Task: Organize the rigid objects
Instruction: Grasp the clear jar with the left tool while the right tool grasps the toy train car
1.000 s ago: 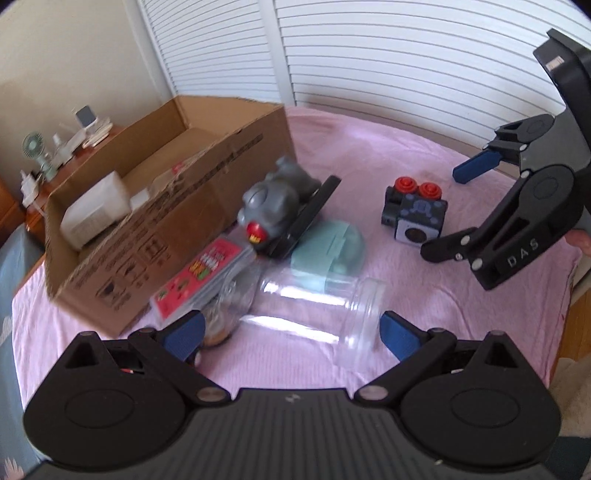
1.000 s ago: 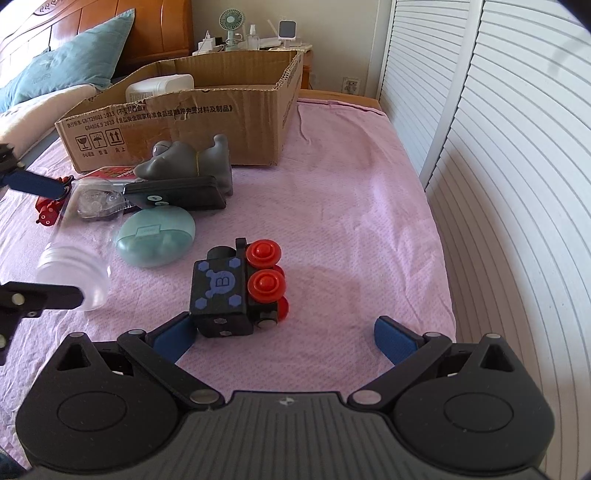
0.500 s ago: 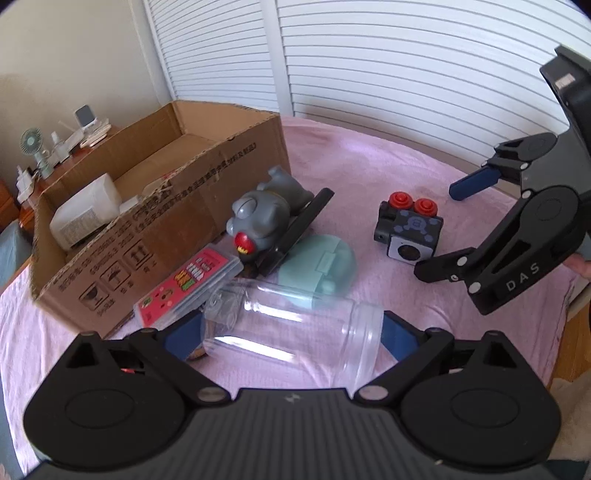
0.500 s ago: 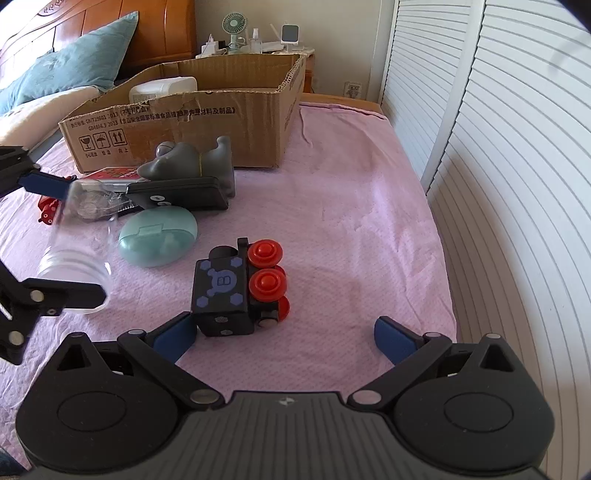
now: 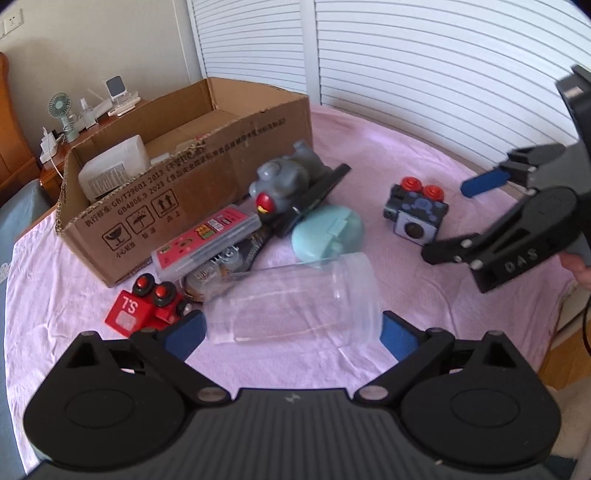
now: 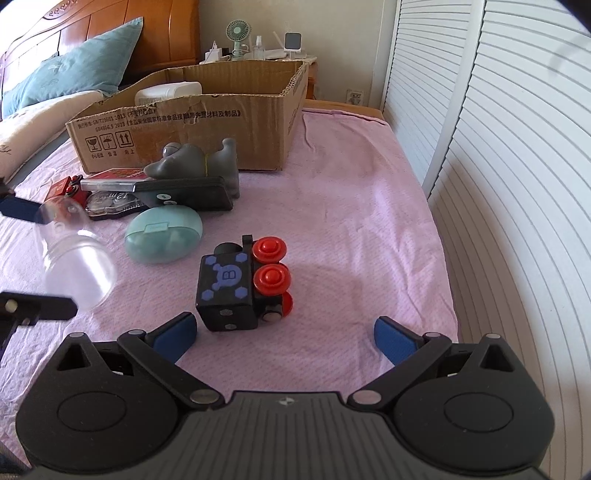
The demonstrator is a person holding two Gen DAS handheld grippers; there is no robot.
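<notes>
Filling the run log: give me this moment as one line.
left gripper: shut on clear jar, lifted | right gripper: open, behind black toy train | cardboard box: holds white item

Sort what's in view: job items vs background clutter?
Job: clear jar in left gripper, black toy train, teal case, grey toy, red toy train, pink box, cardboard box.

Background: fan, pillow, shutters.
</notes>
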